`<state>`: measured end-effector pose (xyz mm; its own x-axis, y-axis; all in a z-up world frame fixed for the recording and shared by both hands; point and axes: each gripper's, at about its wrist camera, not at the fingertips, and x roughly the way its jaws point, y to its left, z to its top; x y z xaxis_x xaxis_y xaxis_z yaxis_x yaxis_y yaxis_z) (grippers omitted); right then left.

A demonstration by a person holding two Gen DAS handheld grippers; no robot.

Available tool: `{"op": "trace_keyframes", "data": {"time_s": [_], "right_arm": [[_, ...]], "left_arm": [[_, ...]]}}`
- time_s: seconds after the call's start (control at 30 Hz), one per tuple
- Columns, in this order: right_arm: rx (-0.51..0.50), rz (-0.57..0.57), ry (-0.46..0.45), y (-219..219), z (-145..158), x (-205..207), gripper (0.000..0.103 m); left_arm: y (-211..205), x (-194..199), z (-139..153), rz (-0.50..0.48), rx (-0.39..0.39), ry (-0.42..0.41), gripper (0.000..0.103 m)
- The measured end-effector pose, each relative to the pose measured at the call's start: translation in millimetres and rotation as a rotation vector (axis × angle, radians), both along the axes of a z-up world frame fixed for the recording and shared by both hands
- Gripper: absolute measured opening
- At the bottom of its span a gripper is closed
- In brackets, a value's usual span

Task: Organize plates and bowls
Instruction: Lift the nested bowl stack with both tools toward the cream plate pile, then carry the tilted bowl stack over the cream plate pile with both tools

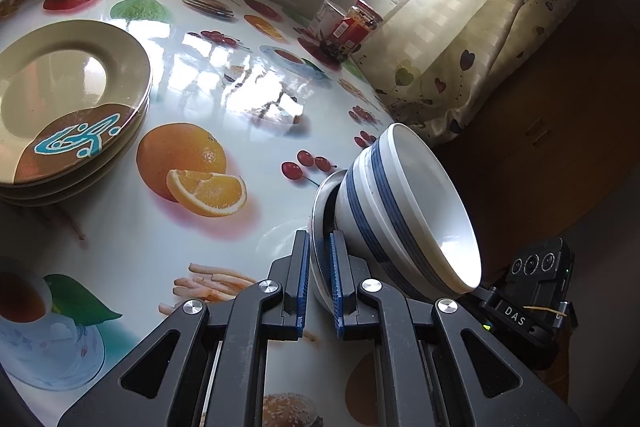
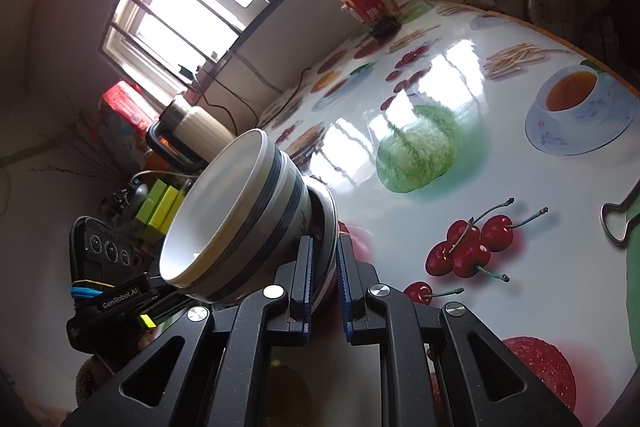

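Both grippers hold one stack from opposite sides. In the left wrist view, my left gripper (image 1: 319, 251) is shut on the rim of a small steel plate (image 1: 321, 199) that carries two nested white bowls with blue stripes (image 1: 396, 211). In the right wrist view, my right gripper (image 2: 325, 255) is shut on the same plate's rim (image 2: 328, 211), with the striped bowls (image 2: 240, 215) to its left. The stack is tilted and held above the table. A stack of beige plates (image 1: 68, 99) with a brown and blue pattern lies at the left.
The table has a glossy fruit-print cloth (image 1: 224, 99). A red-labelled jar (image 1: 356, 25) and a white cup (image 1: 326, 17) stand at the far edge by the curtain. A kettle (image 2: 192, 131) with a cable stands by the wall. A metal handle (image 2: 618, 219) shows at the right.
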<state>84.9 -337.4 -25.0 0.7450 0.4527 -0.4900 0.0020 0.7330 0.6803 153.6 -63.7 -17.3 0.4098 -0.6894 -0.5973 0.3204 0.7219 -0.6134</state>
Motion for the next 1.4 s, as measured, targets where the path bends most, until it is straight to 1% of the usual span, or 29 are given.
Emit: {"op": "trace_keyframes", "data": {"time_s": [0.47,1.03,1.4], "right_arm": [[0.009,0.009,-0.016,1.7,8.3,-0.7,0.012],[0.013,0.021,-0.047,6.5,30.9,5.6,0.012],[0.007,0.041,-0.056,13.0,41.4,15.2,0.012]], "left_arm": [[7.0,-3.9,6.2,0.011,-0.022,-0.01,0.009],[17.1,-5.6,28.8,0.03,-0.025,-0.047,0.009],[27.5,-6.0,37.1,0.054,-0.021,-0.059,0.009]]}}
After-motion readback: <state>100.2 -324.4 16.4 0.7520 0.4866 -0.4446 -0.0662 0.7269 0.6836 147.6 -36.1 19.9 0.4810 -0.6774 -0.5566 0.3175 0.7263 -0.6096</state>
